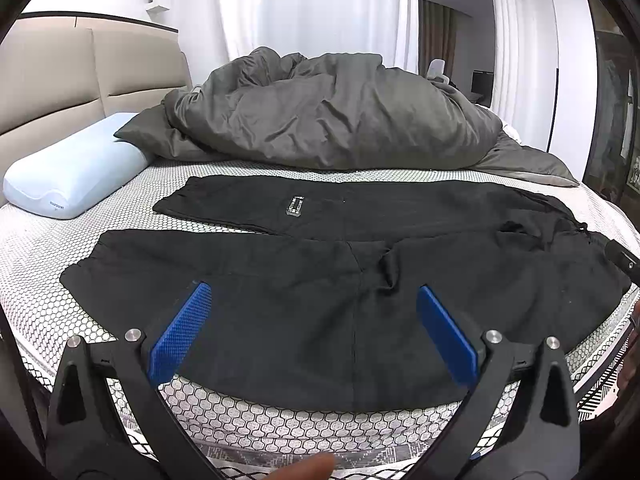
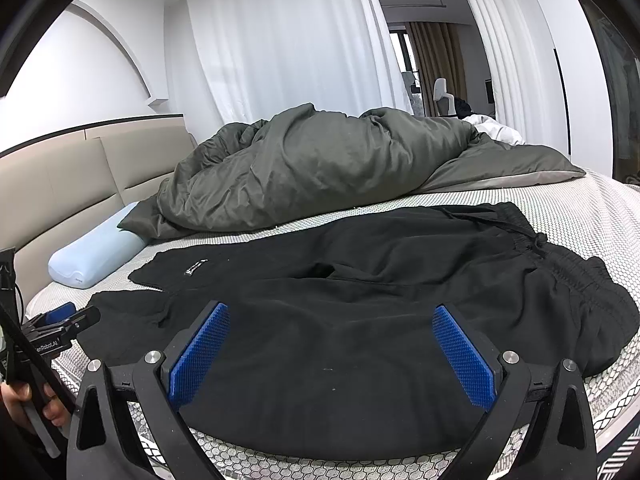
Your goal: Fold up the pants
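Note:
Black pants (image 1: 320,272) lie spread flat across the bed, legs pointing left and waistband at the right; they also show in the right wrist view (image 2: 360,312). A small white label (image 1: 294,205) sits on the far leg. My left gripper (image 1: 314,300) is open and empty, hovering over the near leg by the bed's front edge. My right gripper (image 2: 332,320) is open and empty, over the seat of the pants near the elastic waistband (image 2: 560,264). The left gripper also shows at the left edge of the right wrist view (image 2: 60,320).
A bunched dark grey duvet (image 1: 332,120) fills the far half of the bed. A light blue pillow (image 1: 68,172) lies at the far left by the beige headboard (image 1: 52,80). The patterned mattress (image 1: 48,280) edge runs close below the grippers. White curtains hang behind.

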Available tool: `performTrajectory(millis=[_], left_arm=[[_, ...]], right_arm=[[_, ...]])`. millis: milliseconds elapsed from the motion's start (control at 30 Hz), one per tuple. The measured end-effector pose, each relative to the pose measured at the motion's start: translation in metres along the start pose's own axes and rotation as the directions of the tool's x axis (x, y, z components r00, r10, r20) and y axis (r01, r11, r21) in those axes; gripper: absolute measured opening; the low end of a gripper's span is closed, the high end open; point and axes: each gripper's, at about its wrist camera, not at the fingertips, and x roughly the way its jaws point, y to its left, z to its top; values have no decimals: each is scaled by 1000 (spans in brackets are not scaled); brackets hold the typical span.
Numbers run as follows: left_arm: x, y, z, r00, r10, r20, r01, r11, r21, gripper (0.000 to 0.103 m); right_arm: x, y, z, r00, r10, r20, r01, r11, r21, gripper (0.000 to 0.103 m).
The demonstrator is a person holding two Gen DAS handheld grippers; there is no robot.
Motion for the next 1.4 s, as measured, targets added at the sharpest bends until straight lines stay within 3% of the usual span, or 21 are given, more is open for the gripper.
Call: performTrajectory(millis=[1133, 1400], left_arm=[[0, 5, 1, 1000, 4, 0, -4, 1000, 0, 102], [2, 27, 4, 1000, 12, -3, -12, 999, -47, 102]], right_arm=[[2, 0, 0, 1000, 2, 0, -2, 1000, 7, 103], [6, -7, 0, 1000, -6, -19, 7, 999, 39, 103]])
